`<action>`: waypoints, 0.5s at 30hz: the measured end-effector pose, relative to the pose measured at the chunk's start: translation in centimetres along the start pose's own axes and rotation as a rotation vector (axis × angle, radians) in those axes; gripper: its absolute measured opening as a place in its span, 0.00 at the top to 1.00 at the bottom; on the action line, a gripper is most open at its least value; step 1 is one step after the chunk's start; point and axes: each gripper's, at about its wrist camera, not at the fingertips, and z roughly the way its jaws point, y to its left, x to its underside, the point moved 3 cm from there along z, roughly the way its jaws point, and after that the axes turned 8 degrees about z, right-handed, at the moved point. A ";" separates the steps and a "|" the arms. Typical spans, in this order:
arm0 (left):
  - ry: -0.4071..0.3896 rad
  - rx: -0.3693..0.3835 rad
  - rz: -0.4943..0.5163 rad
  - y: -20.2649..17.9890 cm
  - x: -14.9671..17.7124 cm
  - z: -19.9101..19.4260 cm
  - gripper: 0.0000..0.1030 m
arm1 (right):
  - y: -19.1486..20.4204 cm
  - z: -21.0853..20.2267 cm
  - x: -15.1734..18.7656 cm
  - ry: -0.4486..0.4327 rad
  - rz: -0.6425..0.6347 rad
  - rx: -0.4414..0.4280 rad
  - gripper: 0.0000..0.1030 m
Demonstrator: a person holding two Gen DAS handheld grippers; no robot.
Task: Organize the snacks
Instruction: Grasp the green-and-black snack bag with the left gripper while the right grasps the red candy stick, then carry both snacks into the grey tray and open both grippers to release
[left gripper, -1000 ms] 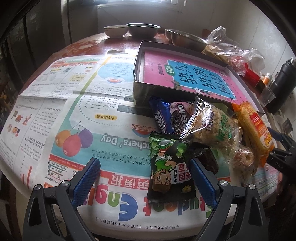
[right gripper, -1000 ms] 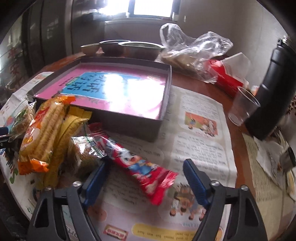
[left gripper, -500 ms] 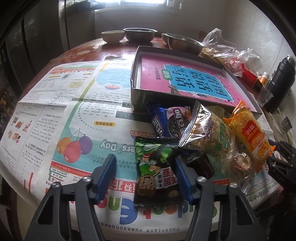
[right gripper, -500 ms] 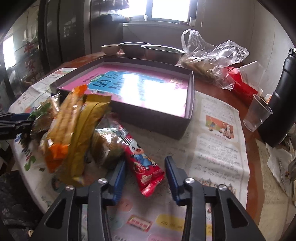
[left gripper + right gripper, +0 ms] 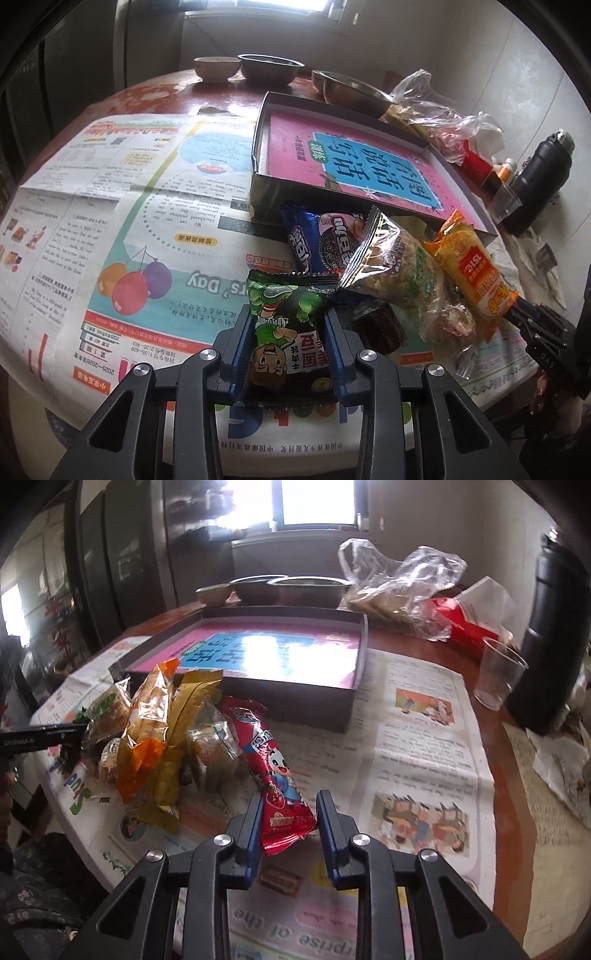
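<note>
Green-and-black snack packet [image 5: 291, 328] sits pinched in my left claw [image 5: 291, 350] at the near edge of the newspaper [image 5: 147, 206]. My right claw [image 5: 290, 823] brackets the red packet's [image 5: 269, 768] end, jaws narrowed, grip uncertain; box [image 5: 347, 672] beyond.

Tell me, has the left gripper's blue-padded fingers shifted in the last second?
Yes. The left gripper closed inward onto the green-and-black snack packet lying on the newspaper.
</note>
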 end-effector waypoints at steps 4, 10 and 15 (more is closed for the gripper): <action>0.002 0.014 0.000 -0.1 0.3 -0.1 0.64 | -1.1 -0.8 0.3 0.003 0.030 0.022 0.73; 0.000 0.023 -0.003 -0.1 0.4 -0.4 0.64 | -1.0 -1.1 0.6 0.012 0.029 0.005 0.73; -0.013 0.030 -0.003 -0.1 0.3 -1.1 0.65 | -0.6 -1.2 0.6 0.005 0.036 -0.009 0.75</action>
